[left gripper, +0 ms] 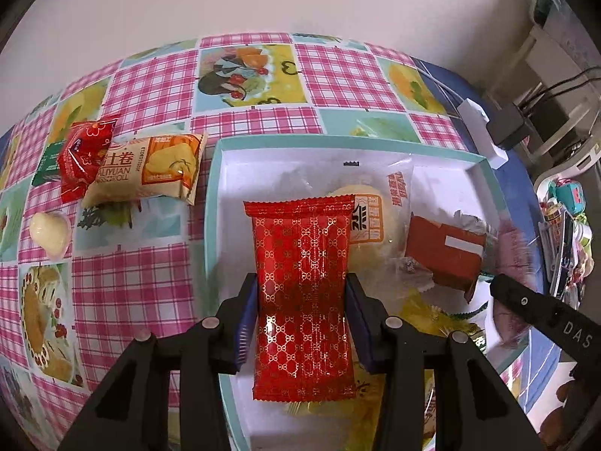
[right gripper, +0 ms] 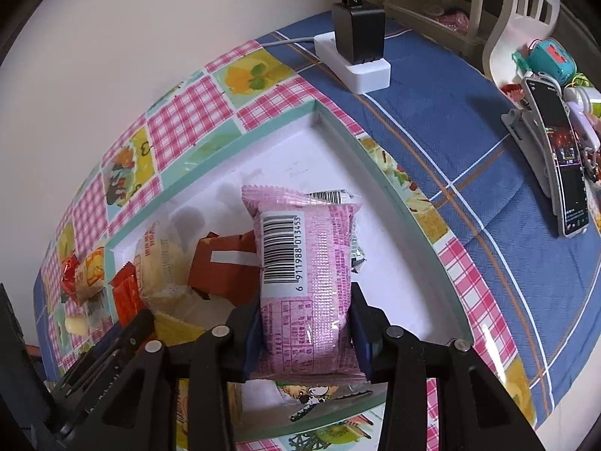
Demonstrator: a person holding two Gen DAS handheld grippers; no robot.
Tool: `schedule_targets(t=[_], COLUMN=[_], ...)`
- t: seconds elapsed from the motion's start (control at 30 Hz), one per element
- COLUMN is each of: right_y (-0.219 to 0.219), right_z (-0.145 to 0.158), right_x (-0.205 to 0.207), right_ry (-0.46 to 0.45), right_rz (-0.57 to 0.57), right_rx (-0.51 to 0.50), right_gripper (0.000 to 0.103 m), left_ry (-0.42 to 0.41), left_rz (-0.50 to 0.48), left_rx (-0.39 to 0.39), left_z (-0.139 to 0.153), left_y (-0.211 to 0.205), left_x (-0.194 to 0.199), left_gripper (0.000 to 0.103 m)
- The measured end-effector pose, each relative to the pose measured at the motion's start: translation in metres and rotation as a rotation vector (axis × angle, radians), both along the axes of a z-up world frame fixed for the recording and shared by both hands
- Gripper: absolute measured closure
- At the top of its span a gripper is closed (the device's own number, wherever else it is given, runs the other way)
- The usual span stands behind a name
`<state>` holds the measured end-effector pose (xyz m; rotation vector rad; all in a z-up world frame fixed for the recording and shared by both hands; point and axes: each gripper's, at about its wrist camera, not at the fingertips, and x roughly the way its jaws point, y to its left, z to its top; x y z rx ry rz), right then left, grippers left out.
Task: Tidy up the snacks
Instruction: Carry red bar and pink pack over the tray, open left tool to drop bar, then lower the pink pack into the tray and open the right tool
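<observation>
Fingers of the left gripper (left gripper: 302, 312) clamp a red snack packet (left gripper: 302, 293) with a gold lattice print, holding it above the white tray (left gripper: 225, 195) with its teal rim. Fingers of the right gripper (right gripper: 306, 323) pinch a pink snack packet (right gripper: 306, 263), barcode side up, over the same tray (right gripper: 330, 143).

Inside the tray lie a clear-wrapped pale bun (left gripper: 366, 210), a brown-red box (left gripper: 445, 255) with a white strip and some yellow wrappers (left gripper: 420, 312); a further packet with a barcode (right gripper: 330, 196) peeks out behind the pink one.

On the pink-checked tabletop (left gripper: 131, 300) left of the tray rest a cream Swiss-roll packet (left gripper: 150, 173), a small red packet (left gripper: 84, 154) lying across its end, a green wrapper (left gripper: 47, 163) beneath that, and a pale wrapped sweet (left gripper: 50, 231) nearer the camera.

Beyond the tray, on blue checked cloth (right gripper: 488, 225), a black USB charger (right gripper: 358, 30) sits plugged into a white power strip (right gripper: 357, 64), and a phone (right gripper: 563, 165) stands in a clamp holder.
</observation>
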<state>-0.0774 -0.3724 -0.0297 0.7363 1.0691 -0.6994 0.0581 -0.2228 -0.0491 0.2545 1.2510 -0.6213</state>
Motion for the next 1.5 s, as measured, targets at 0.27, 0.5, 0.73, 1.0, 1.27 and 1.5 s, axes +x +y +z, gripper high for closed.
schedule_targets(t=[0.27, 0.5, 0.73, 1.0, 1.27, 1.5], right_y=[0.003, 0.011, 0.027, 0.04, 0.046, 0.05], right_z=[0.022, 0.037, 0.042, 0.038, 0.038, 0.038], right_x=[-0.001, 0.001, 0.01, 0.02, 0.024, 0.026], right_ry=[-0.045, -0.068, -0.06, -0.038, -0.035, -0.044], right_rz=[0.016, 0.047, 0.111, 0.16, 0.189, 0.207], right_rx=[-0.033, -0.051, -0.081, -0.113, -0.137, -0.141], right_gripper=[0.041, 0.041, 0.029, 0.015, 0.006, 0.0], left_ry=[0.006, -0.037, -0.097, -0.129, -0.149, -0.185], left_rz=[0.021, 0.088, 0.217, 0.32, 0.376, 0.445], left_rx=[-0.019, -0.02, 0.037, 0.093, 0.113, 0.191], left_z=[0.022, 0.048, 0.047, 0.041, 0.045, 0.051], left_y=[0.004, 0.016, 0.04, 0.065, 0.082, 0.092], left_x=[0.0, 0.004, 0.017, 0.025, 0.027, 0.03], left_gripper=[0.048, 0.029, 0.018, 0.002, 0.002, 0.002])
